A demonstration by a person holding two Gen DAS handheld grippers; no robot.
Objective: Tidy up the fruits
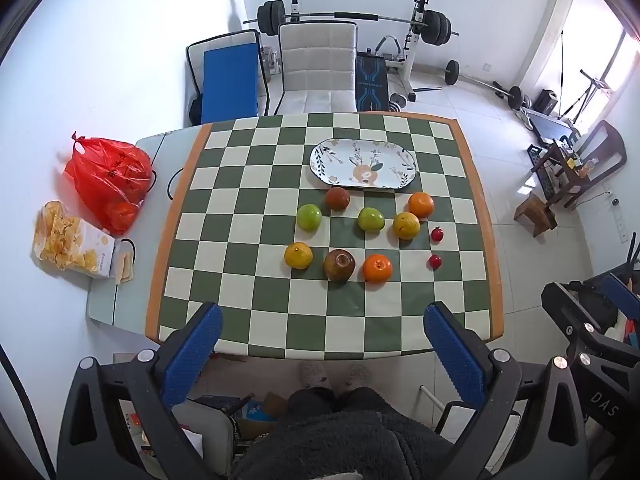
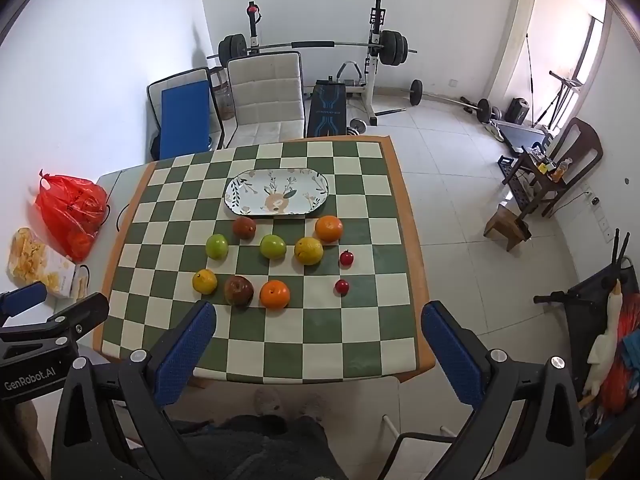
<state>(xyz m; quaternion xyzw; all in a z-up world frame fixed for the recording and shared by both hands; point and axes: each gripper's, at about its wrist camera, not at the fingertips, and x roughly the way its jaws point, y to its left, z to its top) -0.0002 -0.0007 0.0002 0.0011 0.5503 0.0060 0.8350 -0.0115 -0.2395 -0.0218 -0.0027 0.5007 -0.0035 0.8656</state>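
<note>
Several fruits lie loose on the green-and-white checked table [image 1: 240,280]: two green apples [image 1: 309,217] [image 1: 371,219], a dark red apple [image 1: 337,199], a brownish apple [image 1: 339,265], oranges [image 1: 377,268] [image 1: 421,204], yellow citrus [image 1: 298,255] [image 1: 406,225] and two small red fruits [image 1: 437,234] [image 1: 435,261]. Behind them sits an empty oval floral plate [image 1: 363,163] [image 2: 276,197]. My left gripper [image 1: 322,330] hangs open high above the table's near edge. My right gripper [image 2: 318,328] is open too, equally high, nothing between its blue fingers [image 2: 188,352].
A red plastic bag [image 1: 108,178] and a snack box [image 1: 72,246] rest on the white side surface at left. A pale chair [image 1: 318,68] stands behind the table, weight equipment [image 1: 352,20] beyond. A person's legs and slippers [image 1: 332,376] show below the table edge.
</note>
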